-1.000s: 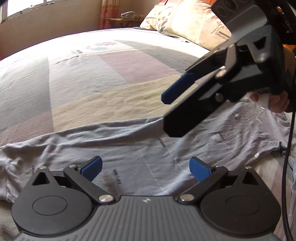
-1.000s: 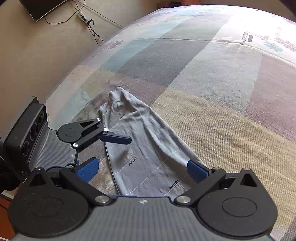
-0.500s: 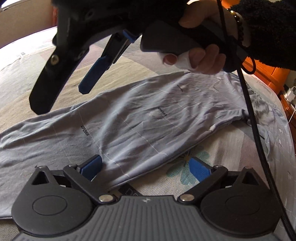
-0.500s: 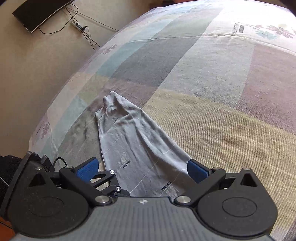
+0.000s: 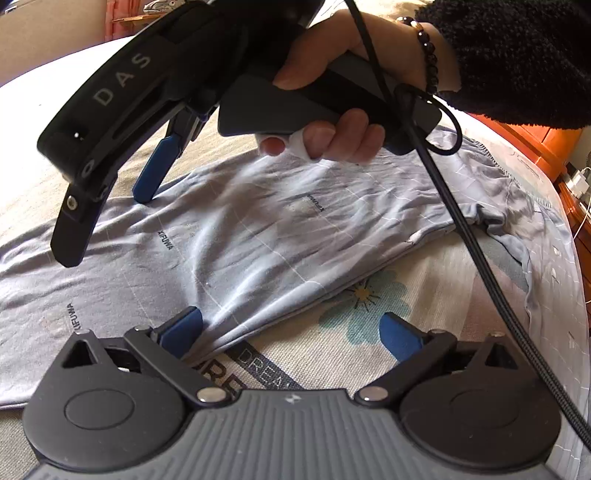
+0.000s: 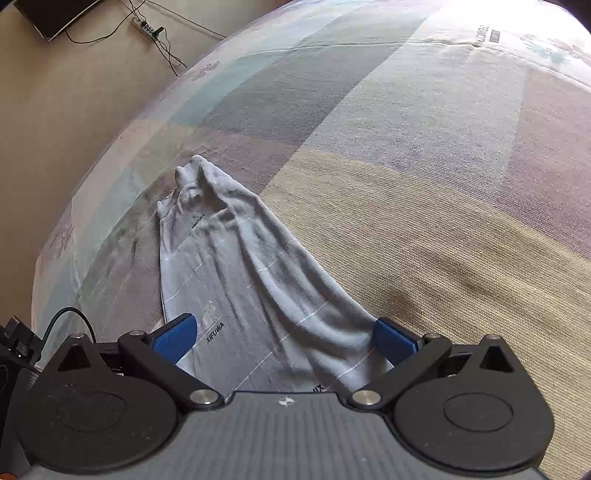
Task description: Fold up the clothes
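Pale grey trousers (image 5: 280, 236) with "XIFUWA" print lie spread across the bed, waistband to the right. My left gripper (image 5: 291, 332) is open low at their near edge, and its left fingertip (image 5: 181, 328) touches bunched cloth there. My right gripper (image 5: 110, 214), held by a hand (image 5: 332, 136), hangs open over the far edge with its blue pad (image 5: 149, 177) down at the cloth. In the right wrist view the trousers (image 6: 236, 280) run away toward the bed's foot. The right gripper (image 6: 284, 338) is open with cloth lying between its fingers.
The patchwork bedspread (image 6: 424, 166) stretches wide to the right of the trousers. Its edge drops to the floor at the left, where a power strip (image 6: 147, 26) lies. Orange wooden furniture (image 5: 546, 136) stands past the bed's right side. A black cable (image 5: 461, 221) crosses the left wrist view.
The right gripper has swung across and come down to the trousers' far edge. My left gripper has moved right and settled at the near edge, bunching cloth against its left finger.
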A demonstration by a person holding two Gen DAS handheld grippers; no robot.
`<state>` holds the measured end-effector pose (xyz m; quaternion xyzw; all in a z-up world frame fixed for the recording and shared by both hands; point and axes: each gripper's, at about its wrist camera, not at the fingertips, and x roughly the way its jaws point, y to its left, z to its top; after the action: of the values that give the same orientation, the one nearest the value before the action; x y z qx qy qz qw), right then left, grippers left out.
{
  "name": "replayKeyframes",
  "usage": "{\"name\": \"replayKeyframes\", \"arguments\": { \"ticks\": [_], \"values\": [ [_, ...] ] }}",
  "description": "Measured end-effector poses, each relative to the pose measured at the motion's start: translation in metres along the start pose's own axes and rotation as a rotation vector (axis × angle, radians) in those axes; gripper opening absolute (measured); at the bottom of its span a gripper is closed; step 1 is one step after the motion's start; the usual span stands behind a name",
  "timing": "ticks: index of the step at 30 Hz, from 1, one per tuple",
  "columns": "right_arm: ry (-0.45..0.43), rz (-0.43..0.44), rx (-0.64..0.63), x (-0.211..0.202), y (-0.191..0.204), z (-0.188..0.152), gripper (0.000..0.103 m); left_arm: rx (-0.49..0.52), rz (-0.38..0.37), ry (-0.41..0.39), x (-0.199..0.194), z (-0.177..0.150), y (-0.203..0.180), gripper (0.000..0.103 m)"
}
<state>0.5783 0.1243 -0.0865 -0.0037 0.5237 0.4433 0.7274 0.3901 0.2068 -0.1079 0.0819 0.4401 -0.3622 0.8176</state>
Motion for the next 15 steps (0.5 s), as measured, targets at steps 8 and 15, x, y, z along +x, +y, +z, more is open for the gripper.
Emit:
{"name": "replayKeyframes", "arguments": {
  "ticks": [8, 15],
  "values": [
    [0.01, 0.011, 0.058, -0.001, 0.0, -0.012, 0.103, 0.028, 0.018, 0.018, 0.003, 0.002, -0.004, 0.101],
    [-0.092, -0.019, 0.112, -0.04, -0.013, -0.003, 0.103, 0.086, 0.065, 0.049, 0.002, 0.005, -0.017, 0.101]
  ]
}}
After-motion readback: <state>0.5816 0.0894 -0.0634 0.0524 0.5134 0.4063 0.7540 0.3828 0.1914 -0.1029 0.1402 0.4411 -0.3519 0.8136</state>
